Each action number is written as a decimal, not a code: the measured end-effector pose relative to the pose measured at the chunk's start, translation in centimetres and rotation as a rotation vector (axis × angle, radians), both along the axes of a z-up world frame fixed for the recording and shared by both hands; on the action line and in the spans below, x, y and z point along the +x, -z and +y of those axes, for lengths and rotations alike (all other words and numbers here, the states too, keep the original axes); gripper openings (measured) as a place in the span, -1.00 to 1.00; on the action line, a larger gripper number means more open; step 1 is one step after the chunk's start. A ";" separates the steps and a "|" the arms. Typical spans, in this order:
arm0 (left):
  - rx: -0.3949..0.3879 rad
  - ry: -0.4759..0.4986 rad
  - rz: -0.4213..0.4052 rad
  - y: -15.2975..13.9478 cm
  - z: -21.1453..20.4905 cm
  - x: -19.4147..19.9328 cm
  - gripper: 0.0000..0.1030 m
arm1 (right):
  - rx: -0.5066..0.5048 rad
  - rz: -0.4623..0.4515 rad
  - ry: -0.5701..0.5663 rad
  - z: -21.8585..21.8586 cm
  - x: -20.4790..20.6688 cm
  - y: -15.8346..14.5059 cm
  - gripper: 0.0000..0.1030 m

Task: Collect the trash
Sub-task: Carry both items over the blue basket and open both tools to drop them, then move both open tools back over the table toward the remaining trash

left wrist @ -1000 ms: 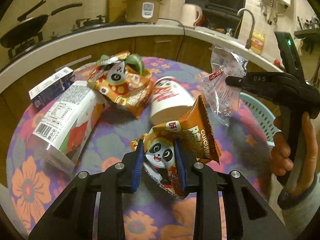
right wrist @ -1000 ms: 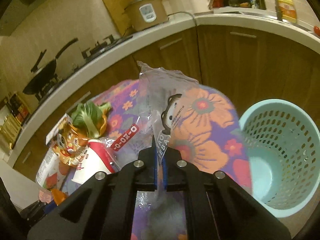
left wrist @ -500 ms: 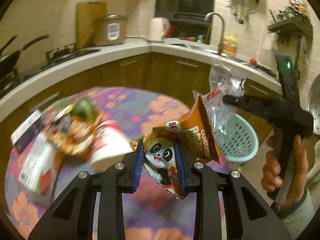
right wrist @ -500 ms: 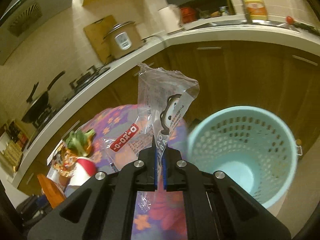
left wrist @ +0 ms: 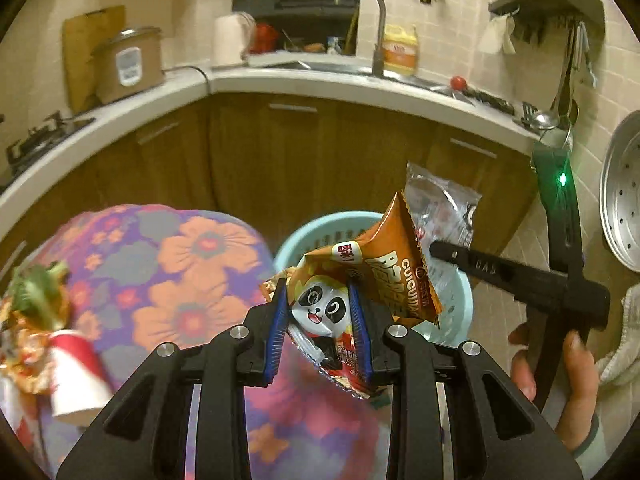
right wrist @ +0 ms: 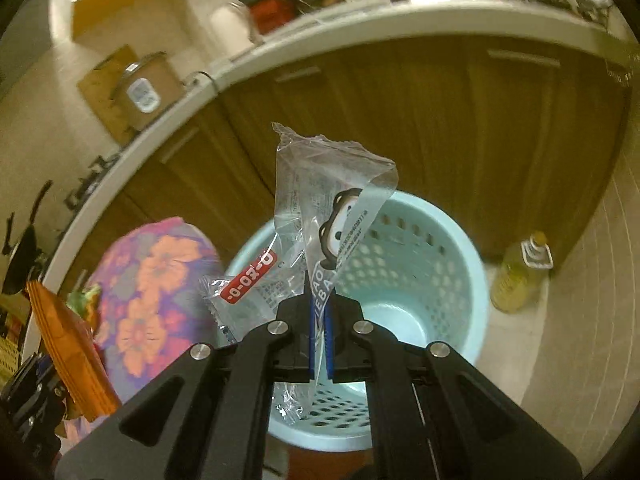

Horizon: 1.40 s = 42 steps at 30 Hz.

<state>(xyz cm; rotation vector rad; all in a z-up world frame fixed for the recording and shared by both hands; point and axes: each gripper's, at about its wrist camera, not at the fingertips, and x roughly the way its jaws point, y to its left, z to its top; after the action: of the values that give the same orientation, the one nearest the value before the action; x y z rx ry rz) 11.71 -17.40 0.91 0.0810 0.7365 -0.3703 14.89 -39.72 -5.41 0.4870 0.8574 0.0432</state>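
Observation:
My left gripper (left wrist: 320, 304) is shut on an orange panda snack bag (left wrist: 384, 276), held in the air at the rim of the light blue perforated basket (left wrist: 304, 232). My right gripper (right wrist: 319, 300) is shut on a clear plastic wrapper (right wrist: 320, 184) with a red label, directly over the same basket (right wrist: 432, 264), whose inside looks bare. In the left wrist view the right gripper (left wrist: 434, 248) shows at the right, held by a hand (left wrist: 576, 384), with the clear wrapper (left wrist: 444, 208) above the basket. The orange bag (right wrist: 68, 352) appears at the far left of the right wrist view.
The round table with the flowered cloth (left wrist: 188, 264) lies left of the basket, with a white cup (left wrist: 76, 380) and crumpled wrappers with greens (left wrist: 32, 304) on it. A yellow oil bottle (right wrist: 520, 276) stands on the floor by the brown cabinets (left wrist: 320, 152). A metal steamer tray (left wrist: 624, 196) hangs at the right.
Both grippers have swung right, away from the table and over to the basket, each keeping its wrapper. The table litter has slid to the left edge of view.

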 end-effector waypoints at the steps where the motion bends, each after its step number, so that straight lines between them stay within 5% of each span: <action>1: 0.006 0.004 0.009 0.3 -0.6 0.5 -0.46 | 0.006 0.011 0.002 -0.2 0.1 0.4 -0.96; 7: 0.031 0.021 0.062 2.2 -2.9 3.4 -0.46 | 0.039 0.093 -0.009 -1.4 1.4 3.1 -0.82; 9: 0.036 0.021 0.077 2.8 -3.3 4.2 -0.46 | 0.037 0.107 -0.003 -2.1 1.5 3.8 -0.44; 10: 0.037 0.018 0.088 3.2 -3.5 4.6 -0.46 | 0.032 0.111 0.008 -2.2 1.5 3.9 0.03; 11: 0.035 0.015 0.097 3.4 -3.6 4.9 -0.45 | 0.030 0.109 0.024 -2.4 1.3 4.1 0.26; 16: 0.034 0.010 0.126 4.4 -4.2 6.3 -0.40 | 0.056 0.096 0.041 -3.9 1.1 4.4 0.25; 19: 0.024 0.010 0.134 4.7 -4.2 6.7 -0.05 | 0.056 0.091 0.052 -4.4 1.0 4.2 0.25; 32: -0.044 -0.015 0.114 4.0 -1.1 5.4 -0.05 | 0.030 0.042 0.020 -2.6 0.3 2.1 0.25; 42: -0.098 -0.088 -0.009 0.1 4.1 1.7 0.09 | -0.009 -0.061 -0.074 2.1 -0.8 -1.9 0.25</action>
<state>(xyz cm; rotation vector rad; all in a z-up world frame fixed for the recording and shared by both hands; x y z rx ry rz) 13.37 -13.34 0.86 -0.0419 0.7099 -0.3208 14.08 -37.63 -3.50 0.4433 0.8153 0.1220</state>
